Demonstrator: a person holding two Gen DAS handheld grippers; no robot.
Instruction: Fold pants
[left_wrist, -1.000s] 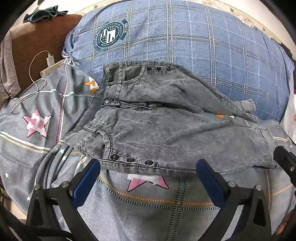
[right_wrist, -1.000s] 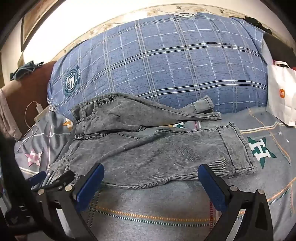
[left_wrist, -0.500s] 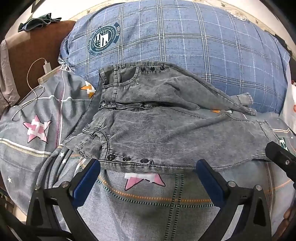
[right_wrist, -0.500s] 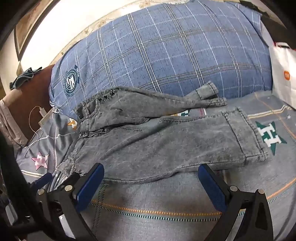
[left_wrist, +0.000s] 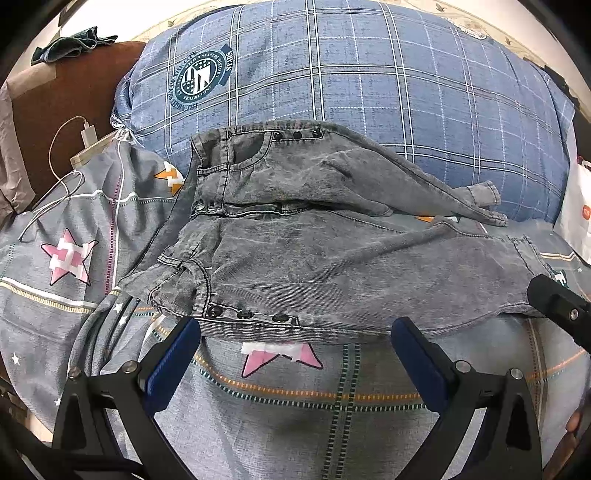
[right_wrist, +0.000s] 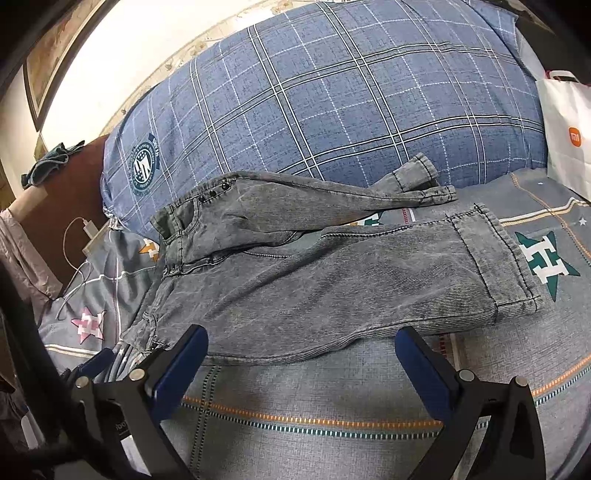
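Note:
Grey washed denim pants (left_wrist: 325, 254) (right_wrist: 332, 280) lie spread on the bed, waistband to the left, legs running right. The far leg rests against a big blue plaid pillow (left_wrist: 351, 85); the near leg lies flat with its cuff (right_wrist: 502, 266) at the right. My left gripper (left_wrist: 295, 339) is open, hovering just in front of the near waist edge with its three snap buttons (left_wrist: 245, 314). My right gripper (right_wrist: 301, 347) is open too, just short of the near leg's lower edge. Nothing is held. The right gripper's black tip (left_wrist: 557, 308) shows at the left wrist view's right edge.
The bed has a grey quilt (left_wrist: 295, 406) with star patterns. A brown headboard (left_wrist: 62, 85) with a white charger and cable (left_wrist: 88, 133) is at the left. A white paper bag (right_wrist: 565, 125) stands at the right by the pillow.
Both cameras have shifted slightly; the right wrist view has tilted and come closer to the near leg. The pants lie as before, and both grippers stay open.

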